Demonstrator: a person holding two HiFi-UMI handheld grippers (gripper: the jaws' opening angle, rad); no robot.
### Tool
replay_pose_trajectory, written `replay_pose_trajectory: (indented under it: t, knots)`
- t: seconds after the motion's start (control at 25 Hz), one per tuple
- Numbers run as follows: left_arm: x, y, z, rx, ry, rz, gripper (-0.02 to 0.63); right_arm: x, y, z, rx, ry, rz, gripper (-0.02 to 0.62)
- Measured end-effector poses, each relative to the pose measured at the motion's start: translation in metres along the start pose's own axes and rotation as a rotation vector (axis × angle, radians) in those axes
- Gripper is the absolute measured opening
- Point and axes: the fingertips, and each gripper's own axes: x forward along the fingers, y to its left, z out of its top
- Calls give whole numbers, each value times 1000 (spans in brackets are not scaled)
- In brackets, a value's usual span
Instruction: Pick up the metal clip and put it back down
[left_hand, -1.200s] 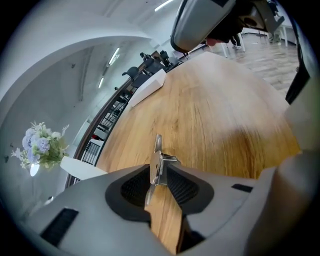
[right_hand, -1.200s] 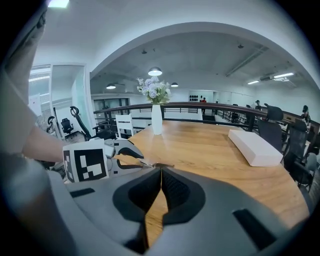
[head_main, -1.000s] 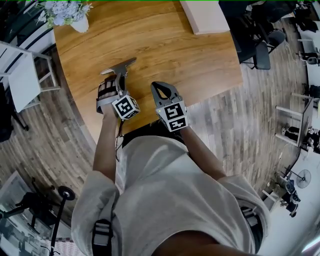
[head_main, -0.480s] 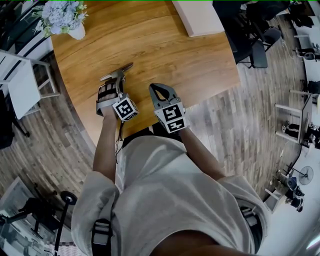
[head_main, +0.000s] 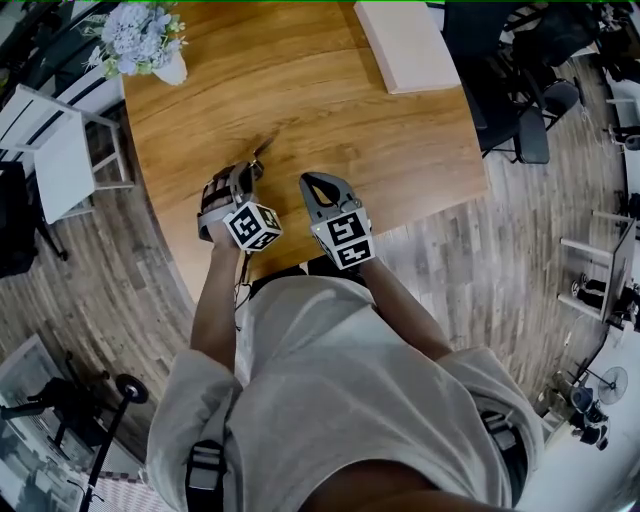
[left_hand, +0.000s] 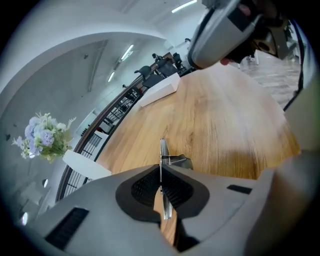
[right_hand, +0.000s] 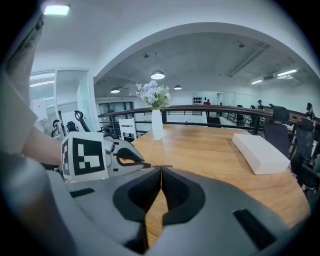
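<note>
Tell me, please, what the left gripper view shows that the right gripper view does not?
Only the left gripper view: the metal clip pinched edge-on between its own jaws. Only the right gripper view: the right gripper with jaws shut on nothing, and the left gripper seen from the side with its marker cube. Both: the wooden table, the flowers and the white box.

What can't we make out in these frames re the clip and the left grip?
- Full shape of the metal clip: in the left gripper view the pads of the left gripper cover its middle; in the head view it is only a tiny sliver.
- Clip touching the table or lifted: no view settles it.
- White slab: cut by the head view's top edge.
</note>
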Motion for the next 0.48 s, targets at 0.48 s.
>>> replay_pose_trajectory:
  t: [0.48]
  knots:
    - [-41,45,75,-406,-185,16,29,-28,-42,39,-30,-101,38,26]
